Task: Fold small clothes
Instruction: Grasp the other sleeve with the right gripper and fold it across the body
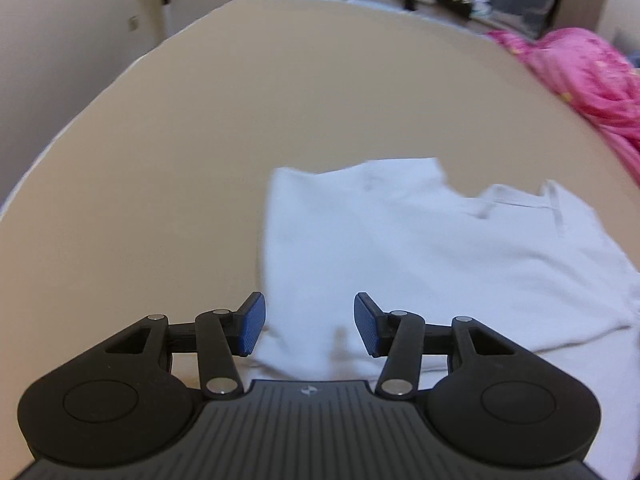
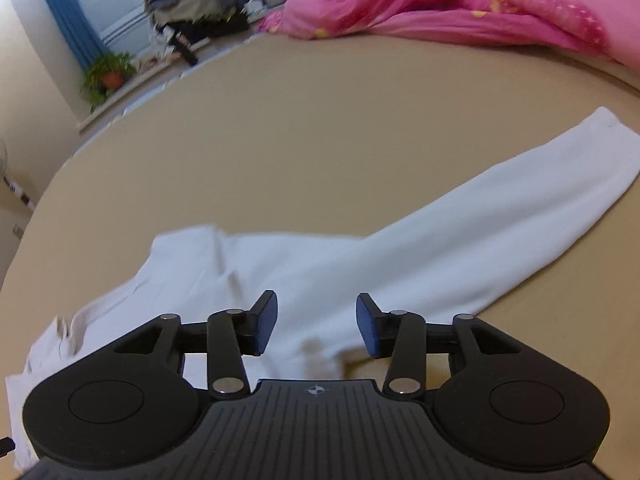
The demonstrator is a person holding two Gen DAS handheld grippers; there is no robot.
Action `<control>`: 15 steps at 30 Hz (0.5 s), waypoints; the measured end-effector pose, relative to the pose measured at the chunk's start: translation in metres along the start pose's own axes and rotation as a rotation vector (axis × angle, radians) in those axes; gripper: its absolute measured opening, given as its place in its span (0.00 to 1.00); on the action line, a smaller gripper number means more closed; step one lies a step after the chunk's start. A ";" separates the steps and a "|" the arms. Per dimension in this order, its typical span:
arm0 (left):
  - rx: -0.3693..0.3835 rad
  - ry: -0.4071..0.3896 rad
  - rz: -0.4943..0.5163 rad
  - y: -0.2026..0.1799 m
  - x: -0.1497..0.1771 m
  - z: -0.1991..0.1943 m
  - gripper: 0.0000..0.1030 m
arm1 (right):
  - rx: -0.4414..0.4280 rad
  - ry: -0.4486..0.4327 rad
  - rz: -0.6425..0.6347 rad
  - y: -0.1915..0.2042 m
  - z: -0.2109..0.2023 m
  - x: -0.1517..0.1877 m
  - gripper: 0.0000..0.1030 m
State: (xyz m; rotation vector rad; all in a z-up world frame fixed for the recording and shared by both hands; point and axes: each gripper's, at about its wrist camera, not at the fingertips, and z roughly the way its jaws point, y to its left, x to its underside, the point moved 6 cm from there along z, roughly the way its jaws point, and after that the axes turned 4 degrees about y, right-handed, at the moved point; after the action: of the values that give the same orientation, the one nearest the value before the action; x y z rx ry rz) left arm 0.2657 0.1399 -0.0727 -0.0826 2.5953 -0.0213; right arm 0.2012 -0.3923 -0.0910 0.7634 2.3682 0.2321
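A white long-sleeved top [image 1: 420, 248] lies flat on the tan bed sheet [image 1: 240, 128]. In the left wrist view its left side is folded in and the neckline sits at the upper right. My left gripper [image 1: 310, 322] hovers over the garment's near left edge, open, with nothing pinched between the blue pads. In the right wrist view the white top [image 2: 280, 272] stretches one sleeve [image 2: 520, 208] out to the right across the sheet. My right gripper [image 2: 316, 324] stands open above the cloth near the armpit, its pads apart and clear of the fabric.
A crumpled pink quilt [image 2: 460, 0] lies along the far side of the bed [image 2: 320, 120]. Beyond the bed edge are a potted plant [image 2: 106, 74], blue curtains [image 2: 68, 20] and a heap of bags and clothes [image 2: 192, 4]. A white wall [image 1: 60, 40] is at the left.
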 end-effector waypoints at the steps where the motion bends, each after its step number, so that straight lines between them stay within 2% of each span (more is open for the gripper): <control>1: 0.013 0.003 0.016 -0.005 0.002 0.001 0.53 | 0.007 -0.001 0.006 -0.011 -0.001 -0.004 0.44; 5: -0.016 0.121 0.080 -0.012 0.021 0.030 0.54 | 0.042 -0.008 0.055 -0.050 0.005 -0.016 0.44; 9: -0.054 0.094 0.163 -0.022 0.025 0.026 0.56 | 0.065 -0.035 0.137 -0.111 -0.001 -0.031 0.44; 15: -0.050 0.090 0.163 -0.022 0.026 0.031 0.58 | 0.108 -0.107 0.324 -0.200 -0.005 -0.043 0.44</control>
State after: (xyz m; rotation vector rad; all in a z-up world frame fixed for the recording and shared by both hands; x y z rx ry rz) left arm 0.2608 0.1163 -0.1115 0.1150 2.6843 0.1011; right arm 0.1325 -0.5801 -0.1334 1.1824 2.1611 0.1935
